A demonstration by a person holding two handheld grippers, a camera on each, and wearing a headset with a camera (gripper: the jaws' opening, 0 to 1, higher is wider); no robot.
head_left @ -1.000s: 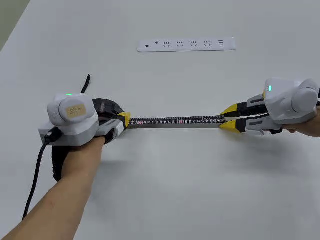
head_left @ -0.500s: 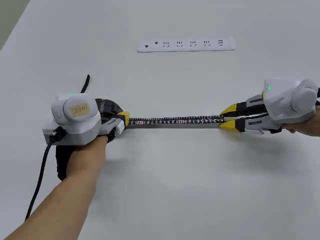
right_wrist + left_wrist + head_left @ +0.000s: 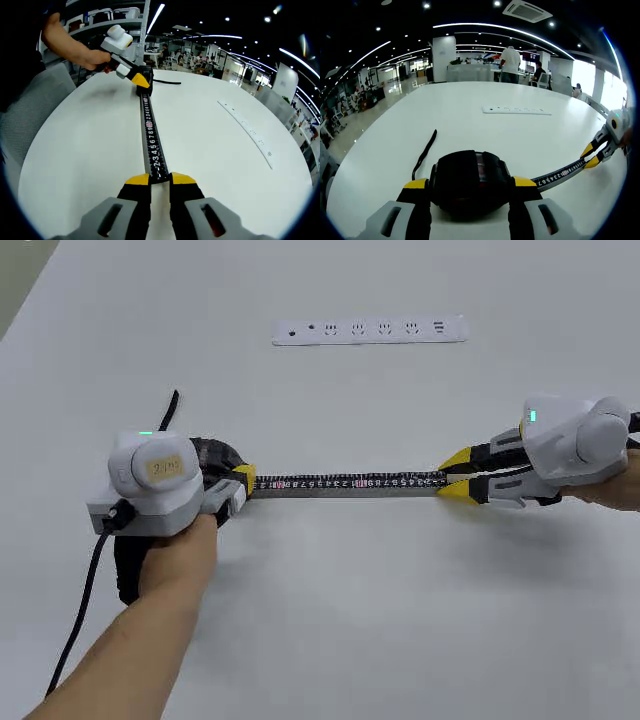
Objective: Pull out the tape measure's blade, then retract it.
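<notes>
A black tape measure case (image 3: 470, 176) lies on the white table, clamped between my left gripper's (image 3: 470, 186) yellow-tipped jaws; in the head view the case (image 3: 217, 457) sits at the left. Its blade (image 3: 345, 482) runs out to the right in a straight line, black with white numbers. My right gripper (image 3: 452, 478) is shut on the blade's end (image 3: 159, 176). In the right gripper view the blade (image 3: 148, 131) stretches away to the case (image 3: 145, 80) and the left gripper (image 3: 131, 75). A black wrist strap (image 3: 424, 152) trails from the case.
A white power strip (image 3: 370, 330) lies on the table beyond the blade, also in the left gripper view as a power strip (image 3: 516, 110). A black cable (image 3: 80, 600) hangs from the left gripper. People stand at desks far off in the room.
The left gripper and the case have crept slightly right, and the right gripper slightly left, so a little less blade shows. Both grips hold as before.
</notes>
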